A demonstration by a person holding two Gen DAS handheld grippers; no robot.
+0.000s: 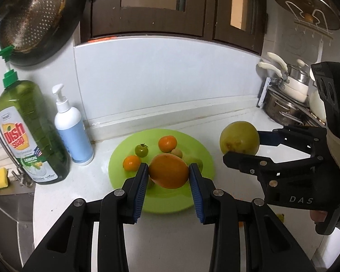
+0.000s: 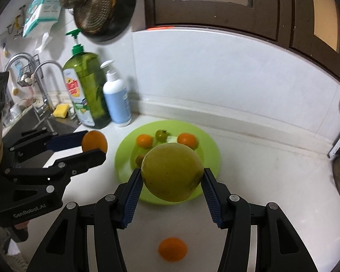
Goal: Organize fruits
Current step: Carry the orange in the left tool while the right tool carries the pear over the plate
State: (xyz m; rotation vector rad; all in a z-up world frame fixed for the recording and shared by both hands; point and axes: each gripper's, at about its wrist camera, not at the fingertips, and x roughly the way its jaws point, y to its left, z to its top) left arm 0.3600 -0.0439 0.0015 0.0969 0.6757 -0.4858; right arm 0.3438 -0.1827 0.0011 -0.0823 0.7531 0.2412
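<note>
A white kitchen counter [image 1: 170, 238] carries a lime-green plate [image 1: 201, 149] near the back wall. Both grippers hover above it, each holding fruit in the air.

The left gripper [image 1: 168, 173] has its jaws pinching a large orange [image 1: 168, 171] over the near part of the plate. The right gripper [image 2: 172, 176] has its jaws pinching a big yellow-green round fruit [image 2: 172, 170], perhaps a pomelo or guava; the blur makes the kind hard to tell.

On the plate lie two small tangerines [image 1: 167, 143], a little green tomato [image 1: 141, 150] and a few small pale fruits partly hidden behind the orange. One more small orange fruit [image 2: 172, 248] sits loose on the counter, in front of the plate.

Risks, as a judgement: both held fruits are smooth and round, gripped at two narrow spots, so either may slip or roll out. Set down on the crowded plate, they could knock the small fruits off its shallow rim. The two grippers are near each other and might collide. A dish soap bottle [image 1: 29, 131] and a pump bottle [image 1: 71, 124] stand just left of the plate and could be tipped.
</note>
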